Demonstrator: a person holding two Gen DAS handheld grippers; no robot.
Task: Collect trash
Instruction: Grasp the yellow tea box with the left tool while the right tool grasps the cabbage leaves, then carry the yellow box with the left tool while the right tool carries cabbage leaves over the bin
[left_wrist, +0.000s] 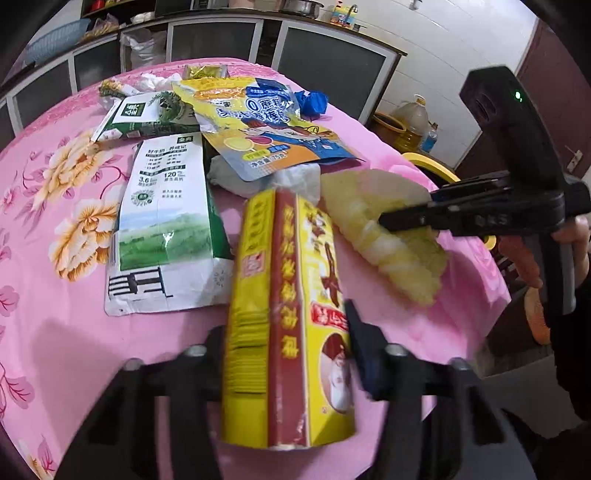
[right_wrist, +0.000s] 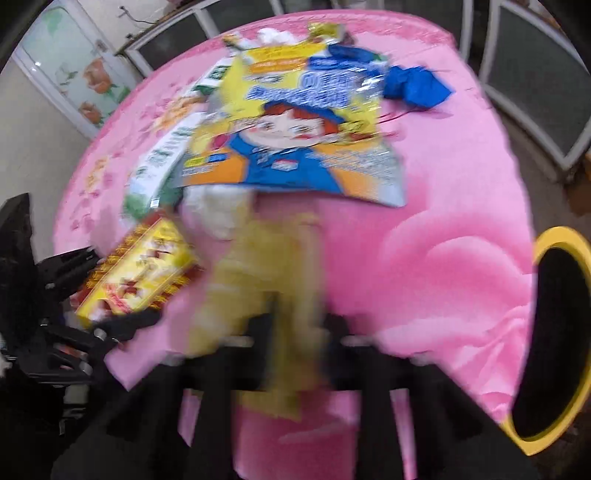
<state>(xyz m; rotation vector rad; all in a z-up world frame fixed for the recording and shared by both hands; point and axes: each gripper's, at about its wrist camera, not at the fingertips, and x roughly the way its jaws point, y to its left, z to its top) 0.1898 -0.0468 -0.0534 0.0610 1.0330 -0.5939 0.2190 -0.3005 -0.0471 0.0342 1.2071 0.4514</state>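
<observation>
My left gripper (left_wrist: 288, 347) is shut on a yellow and red carton (left_wrist: 288, 314), held just above the pink tablecloth; the carton also shows in the right wrist view (right_wrist: 140, 273). My right gripper (left_wrist: 388, 218) is shut on a pale yellow peel or husk (left_wrist: 384, 229), which is blurred in the right wrist view (right_wrist: 266, 277). More trash lies behind: a flattened white and green milk carton (left_wrist: 166, 229), a second green carton (left_wrist: 147, 114), a colourful snack pouch (left_wrist: 258, 125) (right_wrist: 291, 136), crumpled white tissue (left_wrist: 251, 177) and a blue wrapper (left_wrist: 312, 101) (right_wrist: 417, 86).
A round table with a pink flowered cloth (left_wrist: 55, 258) carries the trash. A yellow-rimmed bin with a black inside (right_wrist: 554, 332) stands off the table's right edge. Kitchen cabinets (left_wrist: 325, 59) and an oil jug (left_wrist: 413, 118) stand behind.
</observation>
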